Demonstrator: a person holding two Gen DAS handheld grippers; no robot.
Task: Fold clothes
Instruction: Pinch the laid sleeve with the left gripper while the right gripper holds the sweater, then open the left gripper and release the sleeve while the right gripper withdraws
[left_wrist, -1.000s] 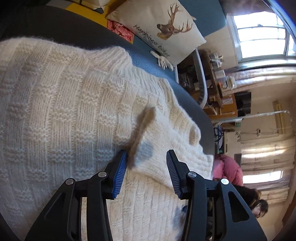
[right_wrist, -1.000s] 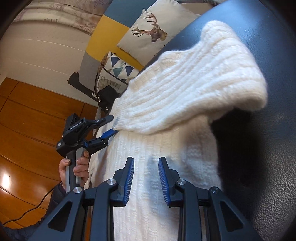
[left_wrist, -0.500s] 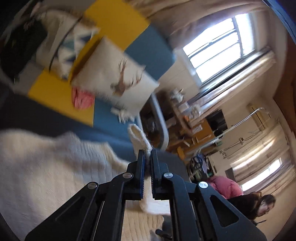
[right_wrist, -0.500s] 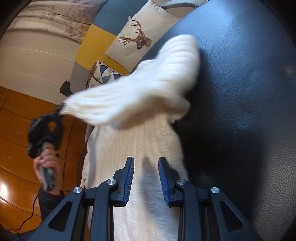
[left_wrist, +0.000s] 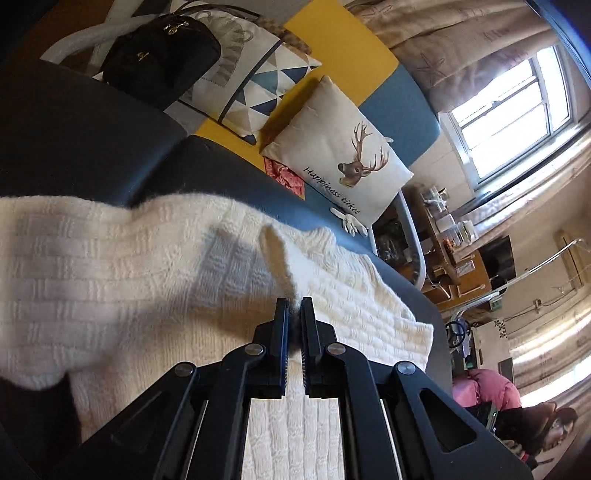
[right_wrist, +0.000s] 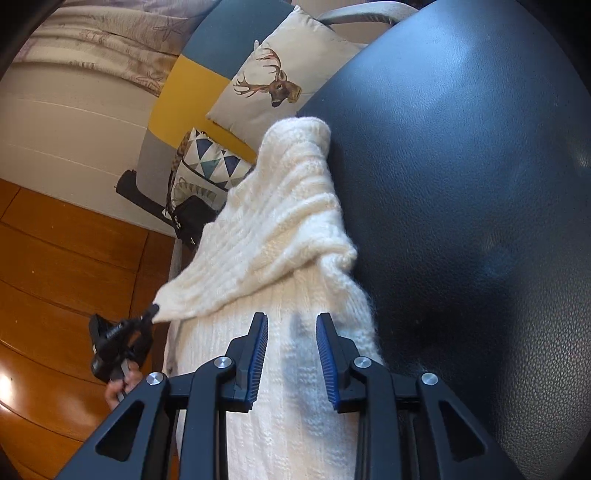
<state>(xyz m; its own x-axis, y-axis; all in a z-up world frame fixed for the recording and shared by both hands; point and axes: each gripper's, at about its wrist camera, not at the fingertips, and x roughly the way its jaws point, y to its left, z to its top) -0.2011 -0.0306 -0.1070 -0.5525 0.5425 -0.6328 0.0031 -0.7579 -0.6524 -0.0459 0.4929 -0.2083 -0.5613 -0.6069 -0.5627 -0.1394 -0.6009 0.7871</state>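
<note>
Left gripper (left_wrist: 294, 308) jaws pinch white sweater (left_wrist: 110, 280) edge; right gripper (right_wrist: 291, 334) jaws apart, seemingly gripping nothing.

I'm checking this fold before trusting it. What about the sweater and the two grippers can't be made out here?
- Left wrist view: the sweater runs past the left and bottom edges; the left gripper hides the pinched edge.
- Right wrist view: the lifted flap covers the layers beneath; whether the right gripper touches the knit is unclear.
- Garment part pinched: unclear in both.

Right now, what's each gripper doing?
Left gripper: shut on an edge of the white sweater.
Right gripper: open, above the sweater, holding nothing.
</note>
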